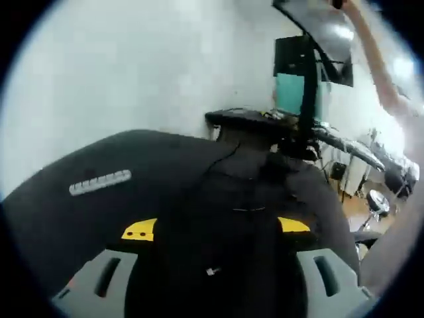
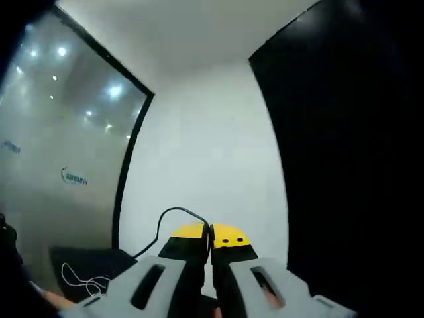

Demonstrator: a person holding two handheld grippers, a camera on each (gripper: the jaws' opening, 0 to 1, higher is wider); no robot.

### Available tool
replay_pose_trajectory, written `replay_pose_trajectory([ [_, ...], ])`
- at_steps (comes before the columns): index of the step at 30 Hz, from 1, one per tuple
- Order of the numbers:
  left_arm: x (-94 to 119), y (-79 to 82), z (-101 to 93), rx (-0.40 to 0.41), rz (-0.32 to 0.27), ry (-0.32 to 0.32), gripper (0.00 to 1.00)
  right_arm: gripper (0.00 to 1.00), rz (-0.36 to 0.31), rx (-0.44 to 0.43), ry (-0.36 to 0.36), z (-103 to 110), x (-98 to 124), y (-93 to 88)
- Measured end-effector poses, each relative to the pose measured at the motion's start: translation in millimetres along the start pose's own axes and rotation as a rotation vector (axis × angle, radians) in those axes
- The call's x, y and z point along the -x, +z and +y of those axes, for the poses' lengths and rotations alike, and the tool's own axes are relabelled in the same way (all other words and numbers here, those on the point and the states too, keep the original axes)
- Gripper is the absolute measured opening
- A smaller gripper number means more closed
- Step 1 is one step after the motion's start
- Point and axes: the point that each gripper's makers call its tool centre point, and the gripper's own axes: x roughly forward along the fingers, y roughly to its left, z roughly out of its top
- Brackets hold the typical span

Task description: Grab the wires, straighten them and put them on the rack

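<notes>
1 black wire (image 2: pixel 165 222) pinched between right gripper (image 2: pixel 211 240) jaws, pressed together, arcing left and down before a white wall (image 2: pixel 205 152). Left gripper (image 1: pixel 215 232) jaws spread wide over a black table (image 1: pixel 99 218); white power strip (image 1: pixel 100 182) lies there.

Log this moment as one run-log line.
left gripper: open over black table | right gripper: shut on black wire, raised | white wire: on table
</notes>
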Motion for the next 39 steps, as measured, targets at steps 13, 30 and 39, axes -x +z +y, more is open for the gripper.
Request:
replay_pose_trajectory([
  [13,13,32.7,20.4,0.077,-0.115,0.155,0.00,0.00,0.074,0.059,-0.016,-10,3,-68.9],
  [30,358,276.3,-35.0,-0.272,-0.663,0.506,0.00,0.00,0.112,0.360,-0.181,-38,5,-122.3],
  [39,307,265.7,-26.9,-0.355,-0.572,0.544,0.00,0.00,-0.034,0.587,-0.362,-61,5,-22.4],
])
